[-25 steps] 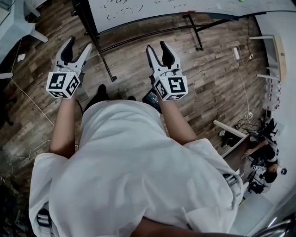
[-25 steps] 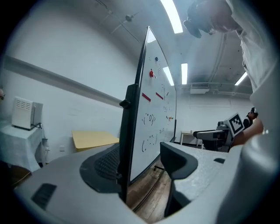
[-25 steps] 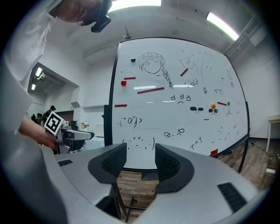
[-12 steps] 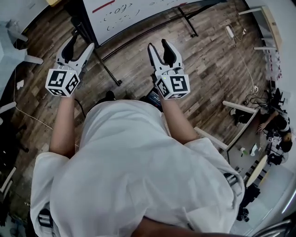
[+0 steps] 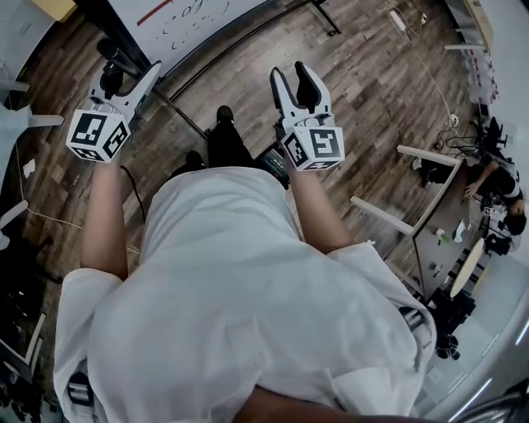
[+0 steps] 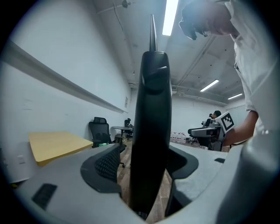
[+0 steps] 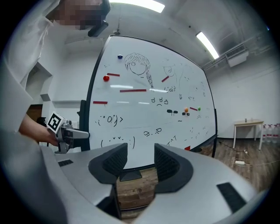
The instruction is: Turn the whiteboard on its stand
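Observation:
The whiteboard point(image 5: 186, 15) point(image 7: 148, 100), covered in doodles and red strips, stands on a black wheeled stand point(image 5: 248, 37) at the top of the head view. My left gripper point(image 5: 130, 74) point(image 6: 146, 162) straddles the stand's black upright post point(image 6: 153, 109) at the board's left edge. Its left pad stands a little off the post; the right pad is hidden behind it. My right gripper point(image 5: 292, 78) point(image 7: 140, 154) hangs in front of the board, its jaws closing slowly with nothing between them. The left gripper point(image 7: 72, 135) also shows in the right gripper view.
The floor is wood plank point(image 5: 364, 99). Light tables point(image 5: 413, 206) and seated people point(image 5: 496, 178) are at the right. A yellow tabletop point(image 6: 57, 144) and an office chair point(image 6: 99, 129) stand beyond the post. A cable point(image 5: 50, 216) lies on the floor at left.
The person has stepped toward the board. My left gripper has gone up and left until its jaws straddle the stand's post. The right gripper has kept its place ahead of the body.

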`<state>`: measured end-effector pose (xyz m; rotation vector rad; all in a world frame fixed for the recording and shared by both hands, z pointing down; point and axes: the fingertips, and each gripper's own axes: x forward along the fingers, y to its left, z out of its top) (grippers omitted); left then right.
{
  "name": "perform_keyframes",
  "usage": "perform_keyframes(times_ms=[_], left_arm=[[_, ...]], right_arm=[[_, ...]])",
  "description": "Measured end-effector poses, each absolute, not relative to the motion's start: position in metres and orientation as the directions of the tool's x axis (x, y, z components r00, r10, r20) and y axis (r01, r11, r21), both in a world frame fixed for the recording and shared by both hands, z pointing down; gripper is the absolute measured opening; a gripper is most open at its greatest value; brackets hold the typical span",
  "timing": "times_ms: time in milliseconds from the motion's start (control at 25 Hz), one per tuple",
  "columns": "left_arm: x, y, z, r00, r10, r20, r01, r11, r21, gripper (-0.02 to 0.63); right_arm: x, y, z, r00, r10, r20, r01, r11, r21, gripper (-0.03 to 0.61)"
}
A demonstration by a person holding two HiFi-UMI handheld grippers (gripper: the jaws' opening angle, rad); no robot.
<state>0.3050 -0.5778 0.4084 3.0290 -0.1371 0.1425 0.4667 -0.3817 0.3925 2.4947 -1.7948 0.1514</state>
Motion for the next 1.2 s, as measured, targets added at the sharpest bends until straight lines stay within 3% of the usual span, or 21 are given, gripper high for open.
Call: perform_keyframes(times_ms=[280,520,760,1200], left_arm=[[0.313,-0.578,0.409,0.992,-0.075,0.102,-0.085,-0.992,0.091,0.272],[0.317,-0.573,0.406,0.994,-0.069,0.088,-0.076,-0.994,0.076,0.200],[0.317,-0.571,0.406,0.994,-0.064,0.094,-0.068,-0.997,0.038,0.173],[0.315,-0.570,0.406,0.994,-0.065,0.092,-0.068,-0.997,0.025,0.169]], right_arm=[[0.490,-0.389,0.394,0.333,-0.937,0.104,-0.942,-0.336,-0.012,0.183],[0.495,-0.404,0.386,0.311,-0.947,0.083,-0.950,-0.312,-0.005,0.178],[0.492,-0.403,0.392,0.310,-0.946,0.092,-0.950,-0.311,-0.005,0.167],[0.496,-0.396,0.387,0.315,-0.945,0.084,-0.949,-0.316,0.009,0.152]])
